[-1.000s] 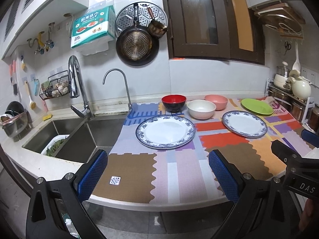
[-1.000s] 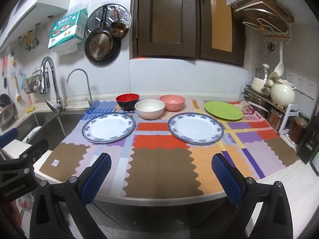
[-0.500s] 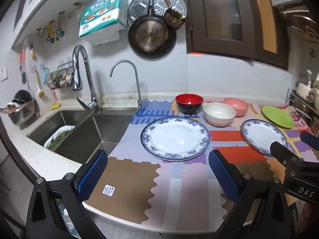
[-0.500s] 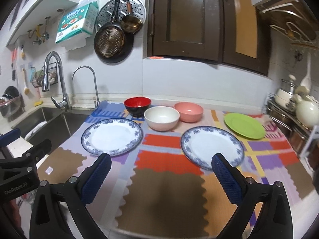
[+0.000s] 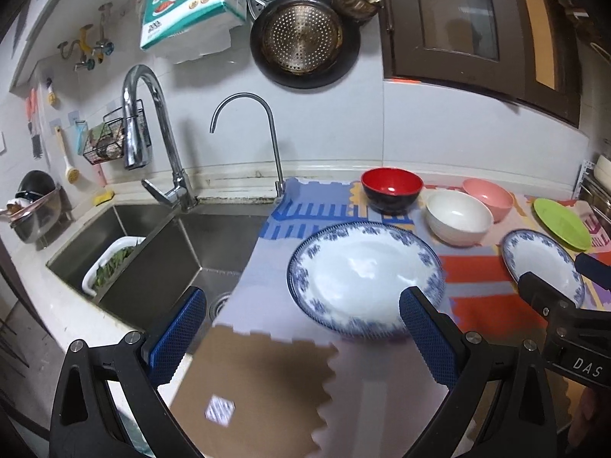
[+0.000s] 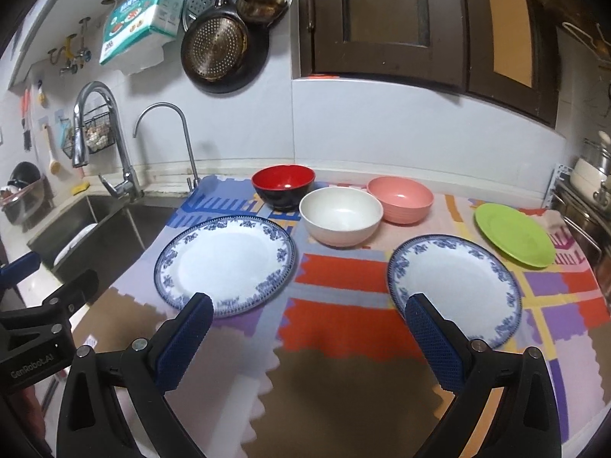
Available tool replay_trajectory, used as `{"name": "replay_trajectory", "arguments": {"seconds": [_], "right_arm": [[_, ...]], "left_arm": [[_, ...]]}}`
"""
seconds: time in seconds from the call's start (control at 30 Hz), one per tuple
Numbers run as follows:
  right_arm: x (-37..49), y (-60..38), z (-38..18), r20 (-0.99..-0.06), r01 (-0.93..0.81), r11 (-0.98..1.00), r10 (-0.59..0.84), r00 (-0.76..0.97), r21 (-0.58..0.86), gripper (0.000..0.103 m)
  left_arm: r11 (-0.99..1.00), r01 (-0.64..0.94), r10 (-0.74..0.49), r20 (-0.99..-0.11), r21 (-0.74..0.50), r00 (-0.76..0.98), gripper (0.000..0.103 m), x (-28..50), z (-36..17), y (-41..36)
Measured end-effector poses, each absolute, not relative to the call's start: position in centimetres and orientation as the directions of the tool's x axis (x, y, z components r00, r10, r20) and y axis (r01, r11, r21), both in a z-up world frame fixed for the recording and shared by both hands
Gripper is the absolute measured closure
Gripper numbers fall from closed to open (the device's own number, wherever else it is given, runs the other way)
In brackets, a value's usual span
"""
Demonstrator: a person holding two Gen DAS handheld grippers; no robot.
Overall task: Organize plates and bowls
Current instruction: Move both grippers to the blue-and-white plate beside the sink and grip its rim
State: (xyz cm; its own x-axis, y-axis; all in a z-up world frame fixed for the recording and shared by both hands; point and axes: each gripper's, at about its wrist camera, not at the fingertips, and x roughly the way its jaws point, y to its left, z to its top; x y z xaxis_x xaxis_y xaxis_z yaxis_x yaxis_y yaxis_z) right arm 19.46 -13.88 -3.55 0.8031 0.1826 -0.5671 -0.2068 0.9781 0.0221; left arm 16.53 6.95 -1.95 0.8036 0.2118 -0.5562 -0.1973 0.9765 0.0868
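Two blue-rimmed white plates lie on the patchwork mat: the left plate (image 5: pixel 362 278) (image 6: pixel 225 263) and the right plate (image 6: pixel 454 286) (image 5: pixel 542 259). Behind them stand a red-and-black bowl (image 6: pixel 283 187) (image 5: pixel 391 189), a white bowl (image 6: pixel 340 215) (image 5: pixel 458 217) and a pink bowl (image 6: pixel 400 198) (image 5: pixel 488 196). A green plate (image 6: pixel 513 234) (image 5: pixel 561 223) lies at the far right. My left gripper (image 5: pixel 305 337) is open and empty, just short of the left plate's near rim. My right gripper (image 6: pixel 309 337) is open and empty, between the two plates' near rims.
A steel sink (image 5: pixel 160 252) with a white basin of greens (image 5: pixel 110 265) lies left of the mat, with two taps (image 5: pixel 160 145) behind it. Pans hang on the wall (image 5: pixel 305 38). A rack with pots (image 6: pixel 588 175) stands at the right. The counter edge runs close below both grippers.
Both grippers have moved forward toward the dishes, so the plates and bowls look larger and nearer. The left gripper has also turned left toward the sink. Nothing was grasped.
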Motion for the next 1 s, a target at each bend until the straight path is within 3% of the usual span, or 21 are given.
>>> {"name": "replay_trajectory", "arguments": {"seconds": [0.33,0.57,1.0], "right_arm": [[25.2,-9.7,-4.1,-0.59,-0.159,0.987,0.134,0.796,0.009,0.001],[28.8,-8.2,-5.9,-0.632,-0.128,0.992,0.097,0.768,-0.002,0.005],[34.8,-7.5,-11.0,-0.756,-0.133,0.991,0.086,0.649,-0.001,0.027]], "left_arm": [[0.98,-0.178,0.193,-0.588,0.084,0.786,0.0,23.0,-3.4,11.0],[0.983,-0.156,0.182,-0.638,0.097,0.749,0.007,27.0,-5.9,12.3],[0.993,-0.099,0.113,-0.772,0.065,0.626,0.026,32.6,-11.3,12.6]]}}
